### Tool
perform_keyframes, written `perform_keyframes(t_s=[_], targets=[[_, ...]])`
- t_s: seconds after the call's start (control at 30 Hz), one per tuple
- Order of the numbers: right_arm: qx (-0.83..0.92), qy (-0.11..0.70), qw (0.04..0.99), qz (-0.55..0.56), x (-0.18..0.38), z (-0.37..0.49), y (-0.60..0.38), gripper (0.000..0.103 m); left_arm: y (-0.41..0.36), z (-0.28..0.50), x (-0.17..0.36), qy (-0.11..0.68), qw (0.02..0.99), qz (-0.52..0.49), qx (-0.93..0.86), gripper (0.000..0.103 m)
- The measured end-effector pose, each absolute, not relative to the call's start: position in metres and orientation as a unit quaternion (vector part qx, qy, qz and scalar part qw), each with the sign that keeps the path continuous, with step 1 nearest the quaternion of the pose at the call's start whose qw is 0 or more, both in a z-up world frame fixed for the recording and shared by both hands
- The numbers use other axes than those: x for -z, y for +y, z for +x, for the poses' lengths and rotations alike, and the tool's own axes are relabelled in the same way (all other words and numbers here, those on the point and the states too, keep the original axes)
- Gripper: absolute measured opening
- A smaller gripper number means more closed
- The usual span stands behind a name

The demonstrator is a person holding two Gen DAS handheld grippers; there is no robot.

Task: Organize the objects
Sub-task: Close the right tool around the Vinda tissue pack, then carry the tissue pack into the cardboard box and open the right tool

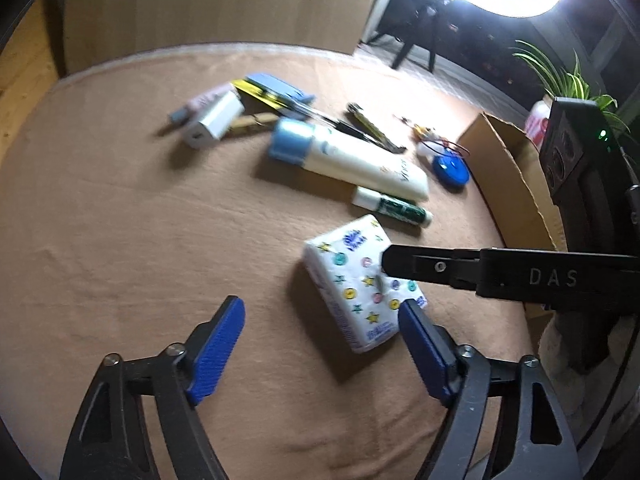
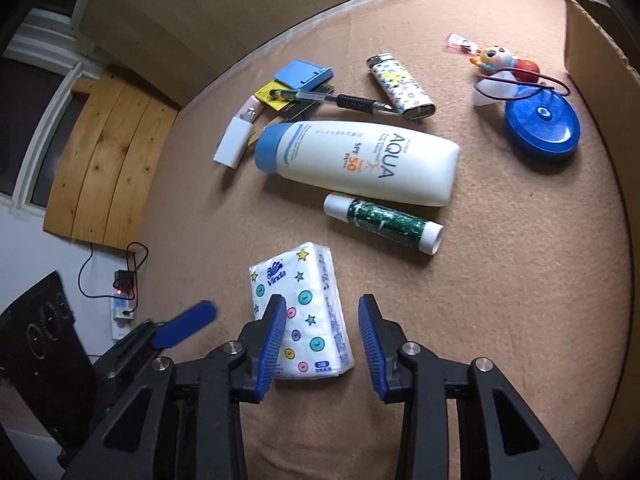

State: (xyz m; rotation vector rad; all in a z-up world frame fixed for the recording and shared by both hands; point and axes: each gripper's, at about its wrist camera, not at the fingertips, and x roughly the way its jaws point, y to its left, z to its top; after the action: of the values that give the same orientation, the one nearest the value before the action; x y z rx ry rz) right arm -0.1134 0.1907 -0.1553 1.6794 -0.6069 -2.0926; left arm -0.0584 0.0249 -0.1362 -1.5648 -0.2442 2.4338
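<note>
A white tissue pack (image 2: 304,312) with coloured buttons and stars lies on the tan cloth; it also shows in the left wrist view (image 1: 360,280). My right gripper (image 2: 322,344) is open, its blue jaws standing to either side of the pack's near end. Its black arm (image 1: 500,270) reaches over the pack in the left wrist view. My left gripper (image 1: 320,348) is open and empty, just left of the pack. Beyond lie a white sunscreen bottle (image 2: 360,160), a green glue stick (image 2: 384,224), a lighter (image 2: 400,84) and a pen (image 2: 336,100).
An open cardboard box (image 1: 516,176) stands at the right; its wall shows in the right wrist view (image 2: 600,92). A blue round case (image 2: 542,128), a small toy figure (image 2: 504,64), a white charger (image 2: 234,142) and a blue card holder (image 2: 304,74) lie on the cloth (image 2: 520,280).
</note>
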Motion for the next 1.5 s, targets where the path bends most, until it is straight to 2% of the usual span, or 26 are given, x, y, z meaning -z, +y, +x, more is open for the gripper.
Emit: perform_keyframes(t_s=[0.17,0.33,0.4,0.7,0.9,1.27,1.5], targets=[[0.742,-0.205,0.202,0.606,0.156,-0.113,0.182,0.033,0.036,-0.065,0.148,-0.076,0.136,-0.543,-0.825,0.066],[0.740,-0.197,0.205,0.610,0.157,-0.112,0.176,0.030,0.044,-0.067,0.150,-0.079,0.156,-0.543,-0.821,0.062],[0.739,-0.198,0.206,0.610,0.158,-0.112,0.175,0.030,0.046,-0.069,0.151,-0.086,0.163,-0.544,-0.818,0.057],[0.744,-0.211,0.197,0.602,0.152,-0.102,0.188,0.029,0.057,-0.067,0.144,-0.090,0.173,-0.539,-0.820,0.056],[0.769,-0.224,0.185,0.569,0.125,-0.088,0.213,0.029,0.082,-0.062,0.116,-0.075,0.191,-0.516,-0.831,0.056],[0.822,-0.239,0.118,0.504,0.069,-0.047,0.298,0.029,0.174,-0.063,0.062,-0.040,0.267,-0.466,-0.842,0.055],[0.833,-0.255,0.074,0.484,0.062,-0.024,0.353,0.029,0.241,-0.063,0.050,-0.014,0.310,-0.452,-0.836,0.055]])
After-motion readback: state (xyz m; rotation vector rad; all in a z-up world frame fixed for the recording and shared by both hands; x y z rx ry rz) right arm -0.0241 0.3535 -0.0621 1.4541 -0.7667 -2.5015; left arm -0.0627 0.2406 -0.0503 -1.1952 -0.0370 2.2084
